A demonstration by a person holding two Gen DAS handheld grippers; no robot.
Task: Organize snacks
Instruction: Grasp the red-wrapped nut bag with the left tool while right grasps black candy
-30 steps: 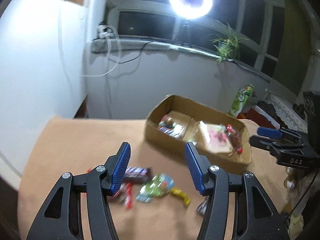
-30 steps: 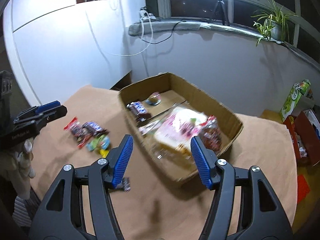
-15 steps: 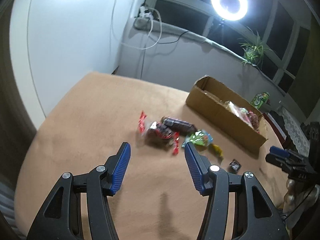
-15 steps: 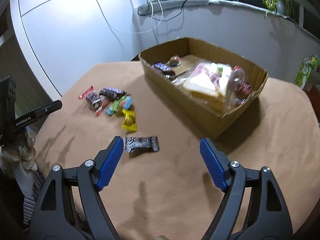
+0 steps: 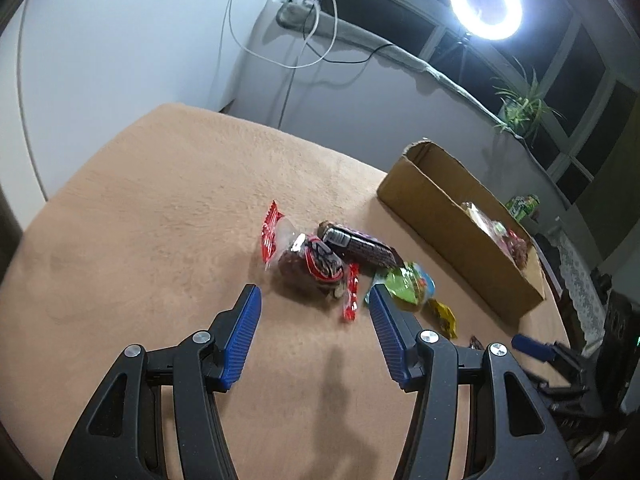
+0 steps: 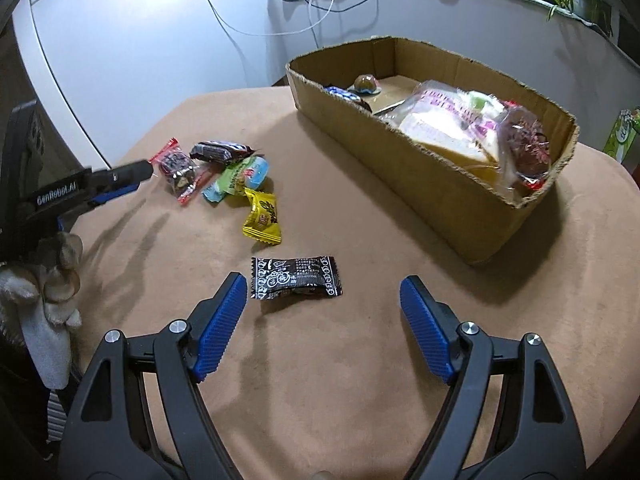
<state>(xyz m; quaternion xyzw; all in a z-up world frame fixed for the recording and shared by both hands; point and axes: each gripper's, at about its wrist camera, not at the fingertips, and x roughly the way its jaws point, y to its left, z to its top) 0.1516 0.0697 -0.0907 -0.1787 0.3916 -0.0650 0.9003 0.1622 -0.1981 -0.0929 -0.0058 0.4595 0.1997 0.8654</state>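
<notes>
A cardboard box (image 6: 452,188) holds a bread bag (image 6: 452,120) and several snacks; it also shows in the left wrist view (image 5: 448,216). Loose snacks lie on the tan tabletop: a clear red-ended packet (image 5: 308,264), a dark bar (image 5: 360,244), a green packet (image 5: 408,284), a yellow candy (image 6: 262,218) and a black packet (image 6: 296,278). My left gripper (image 5: 314,300) is open, just short of the clear packet. My right gripper (image 6: 320,292) is open, with the black packet just ahead between its fingers.
The round table (image 6: 360,380) ends at a white wall on the left. A ring light (image 5: 485,3) and a potted plant (image 5: 520,108) stand behind on the sill. A green carton (image 6: 622,136) stands beyond the box.
Both grippers have drawn back from the box and lowered toward the loose snacks. The right gripper's jaws have opened wider and come close to the black packet.
</notes>
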